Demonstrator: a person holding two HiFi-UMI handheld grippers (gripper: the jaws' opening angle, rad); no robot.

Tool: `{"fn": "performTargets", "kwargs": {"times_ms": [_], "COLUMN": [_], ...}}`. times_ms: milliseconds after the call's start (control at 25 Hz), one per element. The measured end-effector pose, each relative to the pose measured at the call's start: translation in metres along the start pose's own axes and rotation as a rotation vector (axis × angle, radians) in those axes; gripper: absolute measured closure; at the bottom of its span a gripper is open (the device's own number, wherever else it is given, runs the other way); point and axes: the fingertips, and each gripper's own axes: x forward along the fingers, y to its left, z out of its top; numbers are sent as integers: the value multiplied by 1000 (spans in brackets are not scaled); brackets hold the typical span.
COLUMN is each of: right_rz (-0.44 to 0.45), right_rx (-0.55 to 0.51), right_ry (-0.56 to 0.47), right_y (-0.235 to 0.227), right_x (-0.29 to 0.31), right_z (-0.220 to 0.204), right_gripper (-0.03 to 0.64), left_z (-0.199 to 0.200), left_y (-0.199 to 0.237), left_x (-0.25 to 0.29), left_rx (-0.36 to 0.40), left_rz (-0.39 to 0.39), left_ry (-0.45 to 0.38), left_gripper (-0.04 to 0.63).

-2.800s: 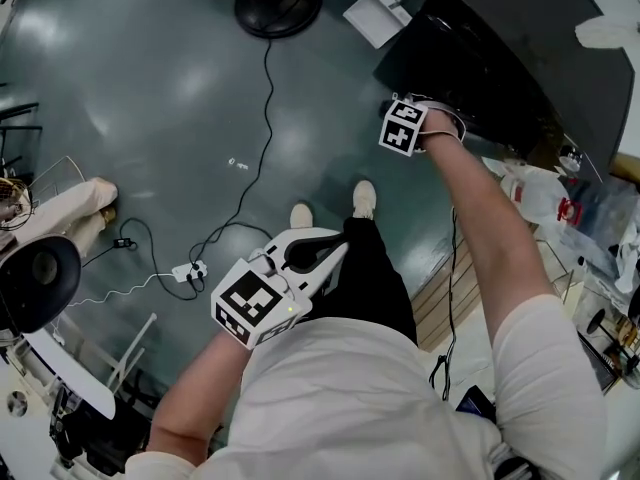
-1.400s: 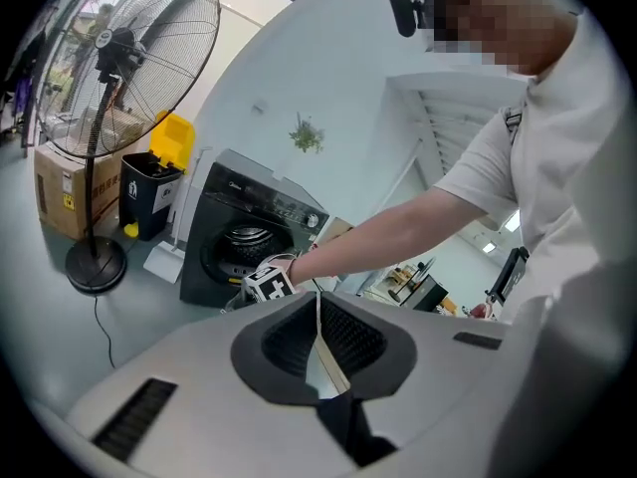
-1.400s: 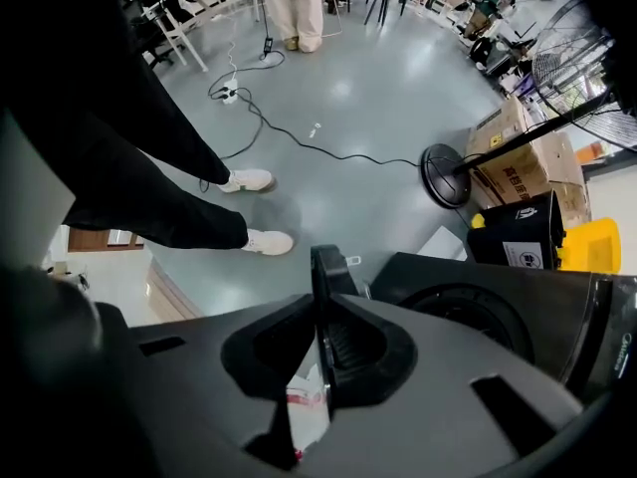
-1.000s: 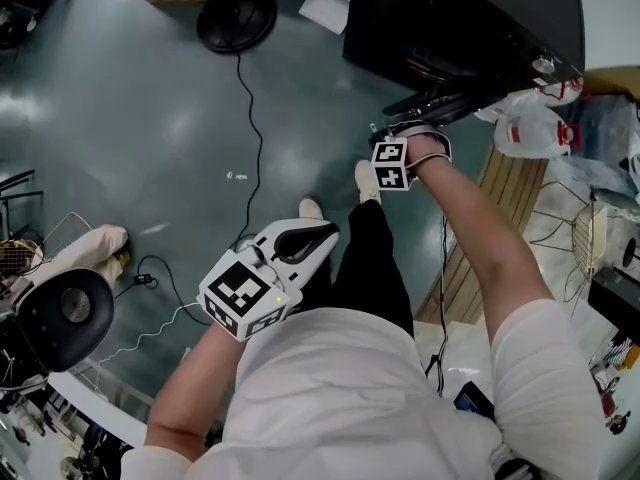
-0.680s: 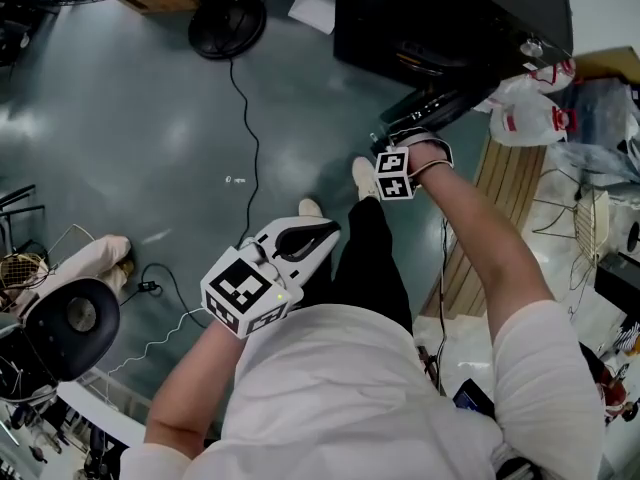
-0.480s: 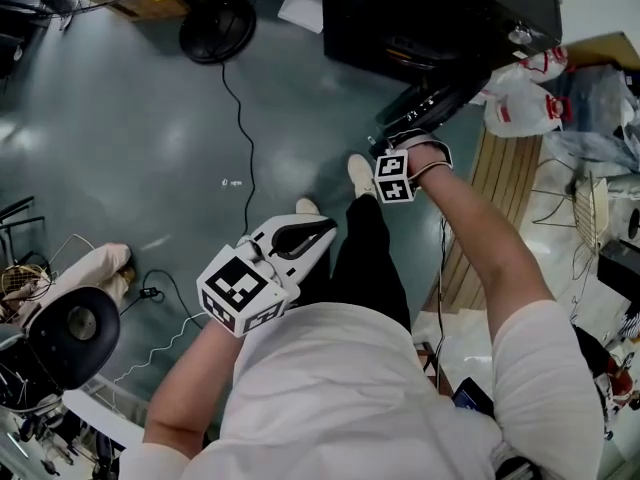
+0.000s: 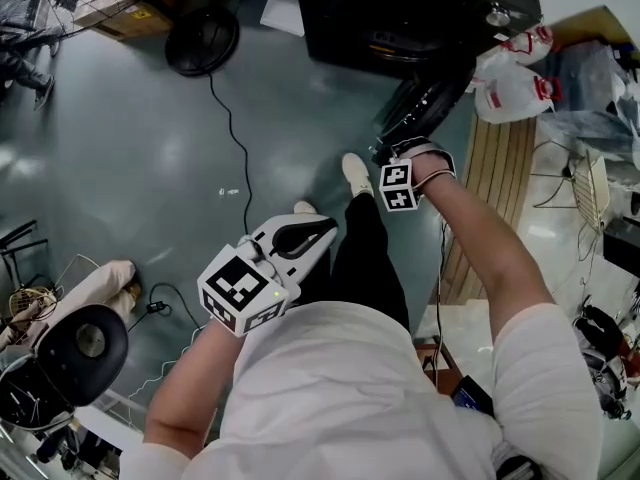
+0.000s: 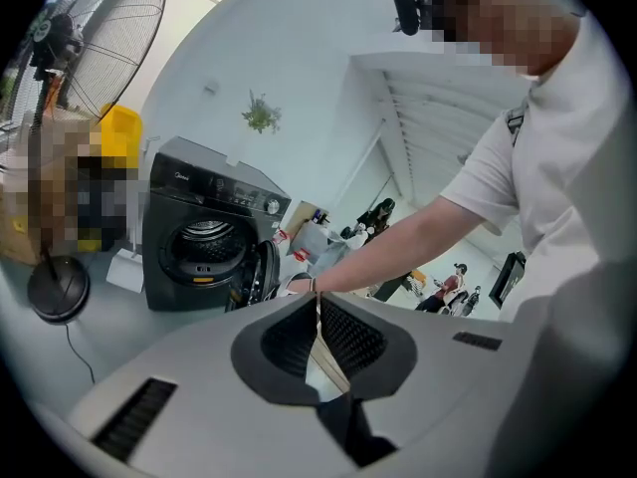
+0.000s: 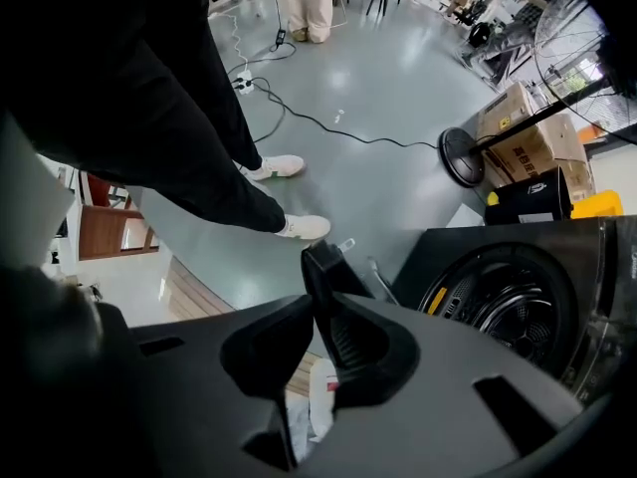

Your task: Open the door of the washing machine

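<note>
The black washing machine (image 7: 400, 8) stands at the top of the head view, its round door (image 7: 425, 103) swung well out from the front. My right gripper (image 7: 385, 153) points down at the door's outer rim. In the right gripper view the dark rim (image 9: 324, 265) stands between the jaws of that gripper (image 9: 317, 302); they have just been opening a little but still hold it. The bare drum opening (image 9: 508, 307) lies to the right. My left gripper (image 7: 335, 230) hangs by my waist, shut and empty, facing the machine (image 8: 199, 227).
A fan's round base (image 7: 202, 40) and a black cable (image 7: 235, 128) lie on the grey floor to the left. Plastic bags (image 7: 510, 78) and a wooden pallet (image 7: 500, 188) sit right of the machine. My shoes (image 7: 355, 173) are just below the door. A chair (image 7: 70, 348) stands at lower left.
My right gripper has moved away from the machine's front with the door's rim in it, and the door has swung wider open. The left gripper has hardly shifted.
</note>
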Motion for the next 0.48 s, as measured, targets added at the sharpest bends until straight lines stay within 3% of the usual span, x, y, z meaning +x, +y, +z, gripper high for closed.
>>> {"fn": "performTargets", "kwargs": {"times_ms": [480], "right_rz": [22], "right_rx": [7], "right_ry": [37], "right_y": [47], "right_x": [7], "right_z": [-32], "right_gripper": [552], "left_z": [-5], "left_y": [-7], "left_x": [8], "left_rx": [25], "left_rz": [-51], "left_ry": [38], "left_gripper": [572]}}
